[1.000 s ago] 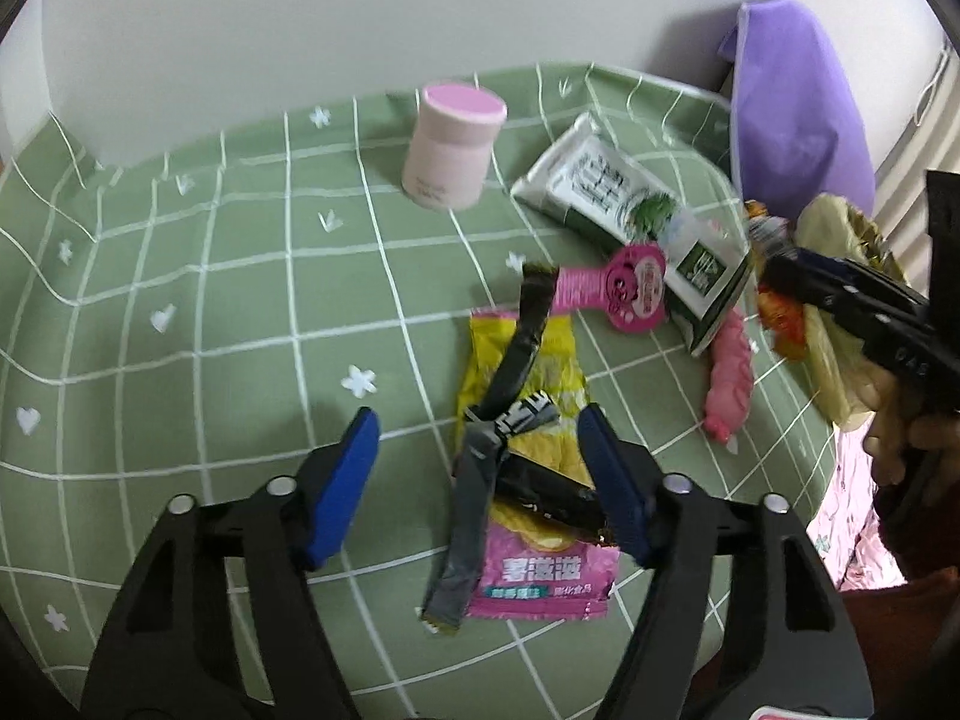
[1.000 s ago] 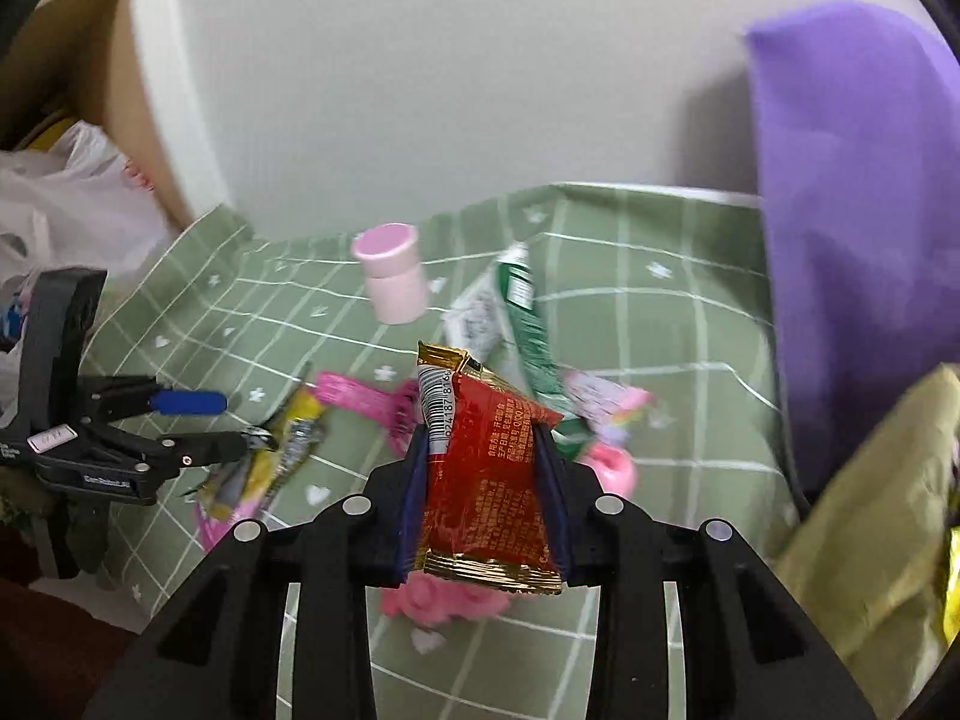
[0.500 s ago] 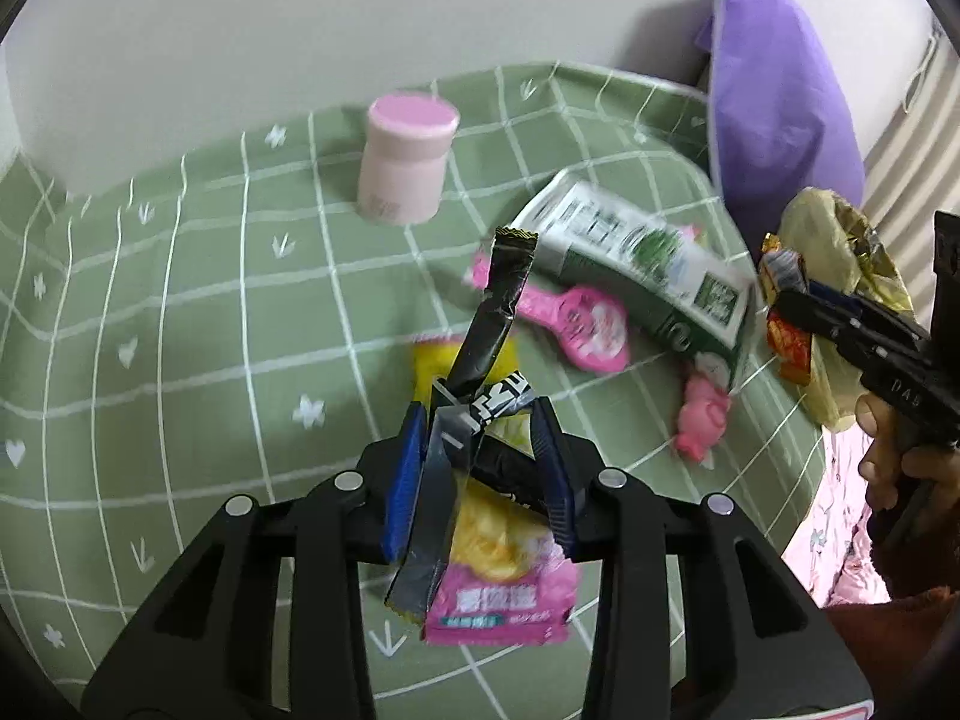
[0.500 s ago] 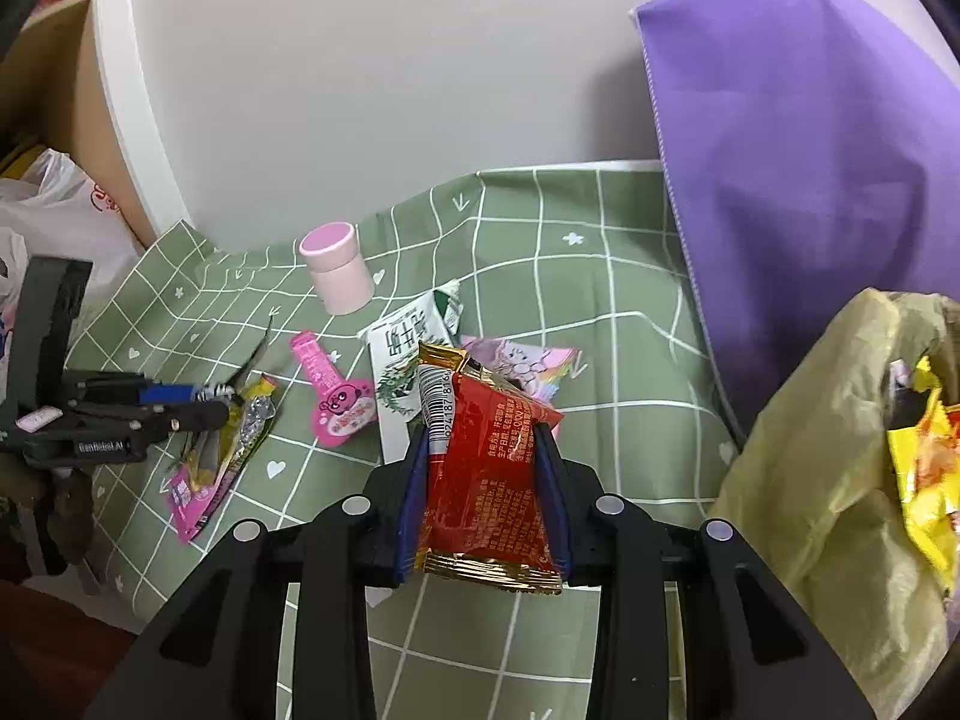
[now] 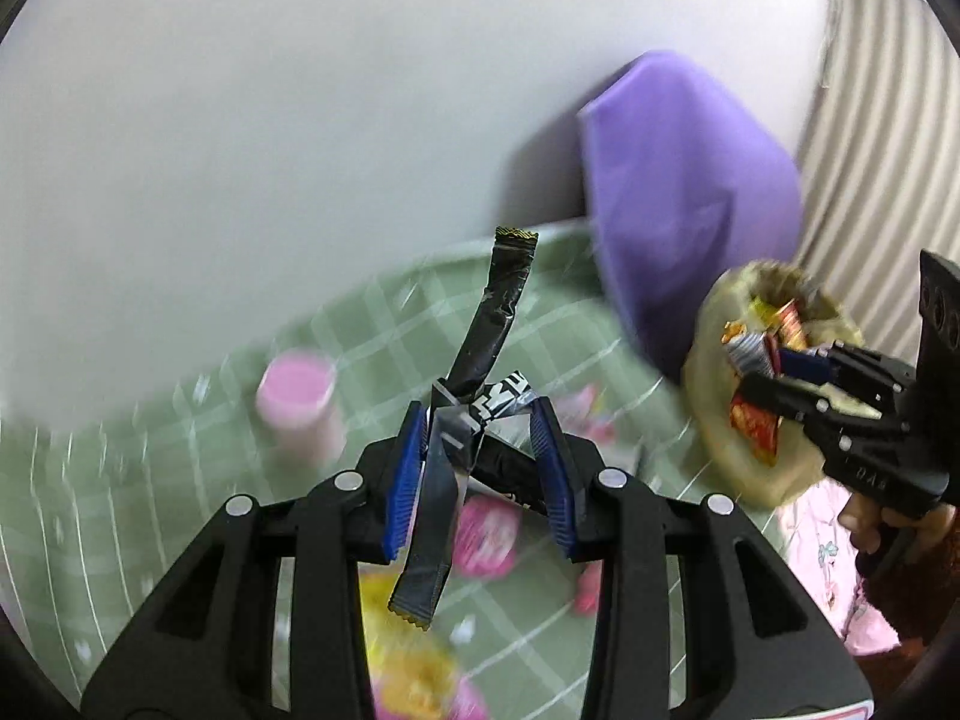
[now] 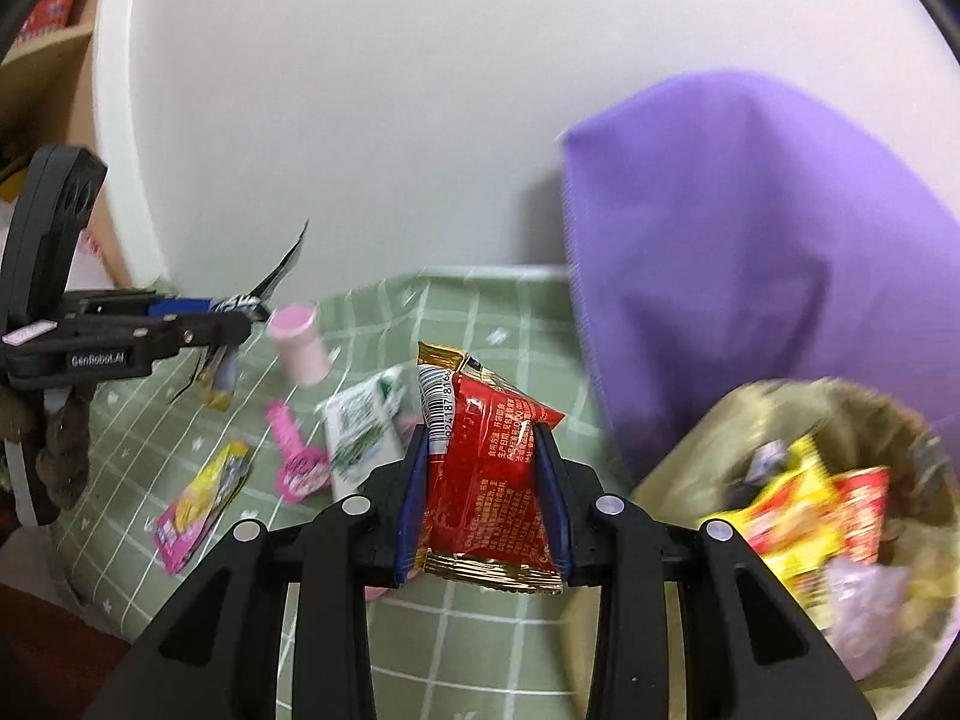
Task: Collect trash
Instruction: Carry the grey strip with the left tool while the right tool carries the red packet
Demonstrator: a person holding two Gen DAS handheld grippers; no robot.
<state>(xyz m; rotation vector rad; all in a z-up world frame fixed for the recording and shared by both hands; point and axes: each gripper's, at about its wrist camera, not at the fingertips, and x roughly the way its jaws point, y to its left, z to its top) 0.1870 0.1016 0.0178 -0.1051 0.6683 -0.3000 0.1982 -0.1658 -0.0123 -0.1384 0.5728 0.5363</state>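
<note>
While both wrappers look light, thin and crinkly, the left gripper [image 5: 483, 468] pinches the black wrapper [image 5: 474, 414] mid-length and the right gripper [image 6: 483, 498] clamps the red packet [image 6: 486, 480] across its middle.

- red packet [image 6: 489, 474]: barcode strip with digits "92418" then "816"; its other print is too small to read
- left gripper [image 6: 240, 324]: side of its body marked "GenRobot.AI"

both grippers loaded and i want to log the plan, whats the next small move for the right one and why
Probably carry the right gripper a little further right over the open trash bag, then release. It is shut on the red packet, and the bag's mouth lies just beside it, already holding wrappers.
</note>
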